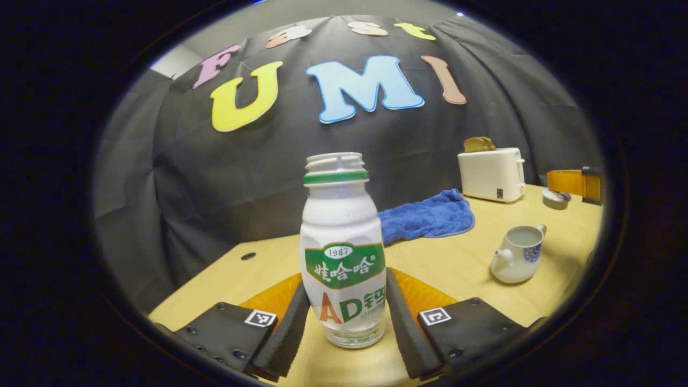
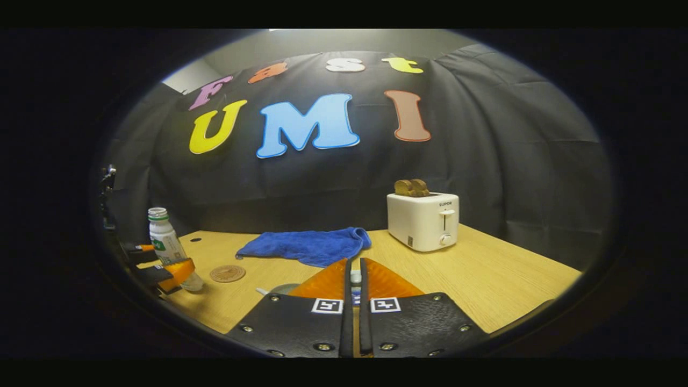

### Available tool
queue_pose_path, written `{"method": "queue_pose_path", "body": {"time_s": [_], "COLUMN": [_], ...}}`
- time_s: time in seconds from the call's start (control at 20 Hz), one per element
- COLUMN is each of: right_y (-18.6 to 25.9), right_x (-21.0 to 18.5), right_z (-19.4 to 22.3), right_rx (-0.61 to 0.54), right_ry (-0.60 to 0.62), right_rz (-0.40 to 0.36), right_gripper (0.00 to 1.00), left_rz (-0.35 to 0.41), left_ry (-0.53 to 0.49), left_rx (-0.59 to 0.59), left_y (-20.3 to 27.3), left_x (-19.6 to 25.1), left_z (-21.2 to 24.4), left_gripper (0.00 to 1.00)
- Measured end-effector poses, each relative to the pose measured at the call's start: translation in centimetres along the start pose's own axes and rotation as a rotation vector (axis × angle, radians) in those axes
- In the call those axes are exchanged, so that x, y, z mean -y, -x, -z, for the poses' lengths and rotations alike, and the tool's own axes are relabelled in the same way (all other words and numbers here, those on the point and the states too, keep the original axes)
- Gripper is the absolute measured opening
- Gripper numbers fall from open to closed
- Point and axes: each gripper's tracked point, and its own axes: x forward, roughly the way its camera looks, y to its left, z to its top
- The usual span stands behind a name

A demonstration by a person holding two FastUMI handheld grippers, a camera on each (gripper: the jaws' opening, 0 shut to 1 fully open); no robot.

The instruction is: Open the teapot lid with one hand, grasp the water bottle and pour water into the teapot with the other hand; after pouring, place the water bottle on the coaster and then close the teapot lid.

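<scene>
Left gripper (image 1: 346,322) straddles the water bottle (image 1: 343,252), one finger on each side of its lower body; the pads look in contact or very nearly so, but a firm clamp cannot be told from here, and the bottle base appears to rest on the table (image 1: 462,269). In the right gripper view the same bottle (image 2: 167,244) stands at the far left of the table, with the coaster (image 2: 227,273) just to its right, near but apart. Right gripper (image 2: 352,306) is clenched almost fully, pinching a small pale knob that is likely the teapot lid (image 2: 355,277); most of it is hidden by the fingers. The teapot (image 1: 517,252) sits open to the right in the left gripper view, its mouth bare, so the step in hand looks like securing the bottle for the pour. To do it well: squeeze low on the waist where the body narrows, lift straight, keep the uncapped neck upright until over the pot. Bottle: smooth white plastic, rounded shoulders, ribbed threaded neck, clear base. Teapot: glazed white ceramic, stubby spout, blue pattern. Coaster: flat brown disc, maybe cork. Blue towel (image 1: 427,217): soft, rumpled, behind. Toaster (image 1: 492,174): far right, boxy, glossy.
</scene>
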Motion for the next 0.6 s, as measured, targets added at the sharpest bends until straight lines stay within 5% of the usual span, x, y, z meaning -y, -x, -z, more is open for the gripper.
{"method": "queue_pose_path", "body": {"time_s": [0.6], "right_y": [1.2], "right_x": [3.7], "right_z": [0.7], "right_rx": [0.000], "right_ry": [-0.010], "right_rz": [0.046], "right_gripper": [0.05], "left_rz": [-0.022], "left_ry": [-0.622], "left_rx": [0.027], "left_y": [-1.8], "left_x": [2.1], "left_z": [-3.0], "left_gripper": [0.87]}}
